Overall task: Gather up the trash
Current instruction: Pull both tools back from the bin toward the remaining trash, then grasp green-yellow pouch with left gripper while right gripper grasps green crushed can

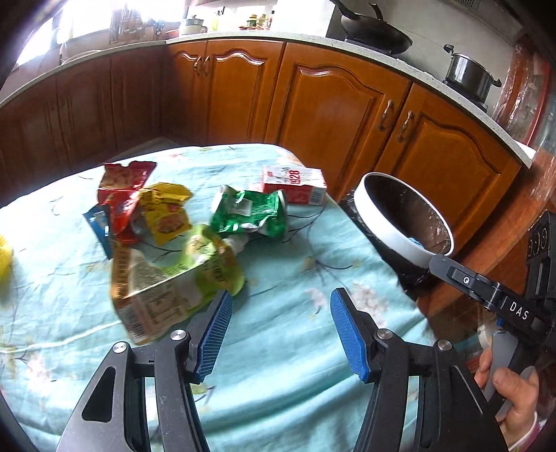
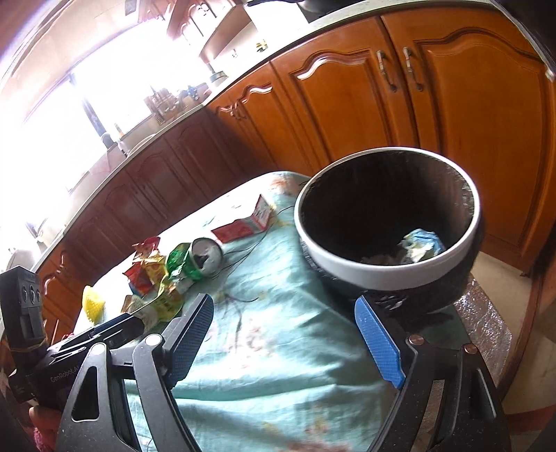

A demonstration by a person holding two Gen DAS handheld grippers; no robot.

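Gaping with nothing between their ribbed blue pads, the left gripper [image 1: 281, 330] and right gripper [image 2: 292, 333] hover over a pale green floral tablecloth [image 1: 288, 347]. Crinkled foil wrappers [image 1: 163, 240] and a crushed green can [image 1: 250, 214] lie beside the round white-rimmed bin [image 2: 385, 222].

Location: home kitchen. Indicators: carved wooden cabinets [image 1: 347, 101] under a pale countertop [image 1: 243, 36], a wok [image 1: 375, 33] and steel pot [image 1: 469, 74] on the stove.
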